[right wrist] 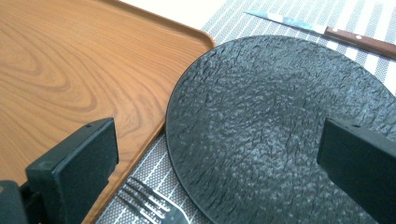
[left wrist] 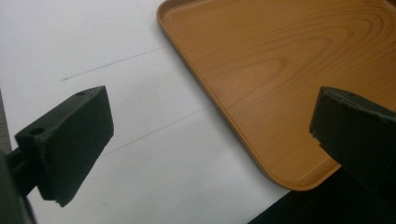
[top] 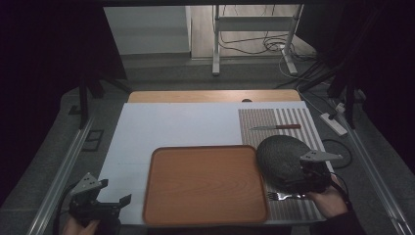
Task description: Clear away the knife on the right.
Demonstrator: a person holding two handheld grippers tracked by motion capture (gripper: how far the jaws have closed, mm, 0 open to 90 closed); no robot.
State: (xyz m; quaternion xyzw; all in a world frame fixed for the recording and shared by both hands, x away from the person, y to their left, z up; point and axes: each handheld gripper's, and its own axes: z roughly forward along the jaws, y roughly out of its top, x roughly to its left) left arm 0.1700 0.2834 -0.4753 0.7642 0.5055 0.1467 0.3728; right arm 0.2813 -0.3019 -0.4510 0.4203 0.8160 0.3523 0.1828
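Note:
A wooden tray lies at the middle front of the table, with nothing on it. Right of it, a black textured plate rests on a striped placemat. A fork lies in front of the plate and a wooden-handled knife behind it. My right gripper is at the plate's near right edge. In the right gripper view this gripper is open, its jaws spanning the plate, beside the fork and the tray. My left gripper is open at the front left; in its own view the left gripper hangs over the tray's corner.
A white sheet covers most of the table. A power strip and cables lie on the floor at the right. A metal stand is behind the table. A metal rail runs along the left side.

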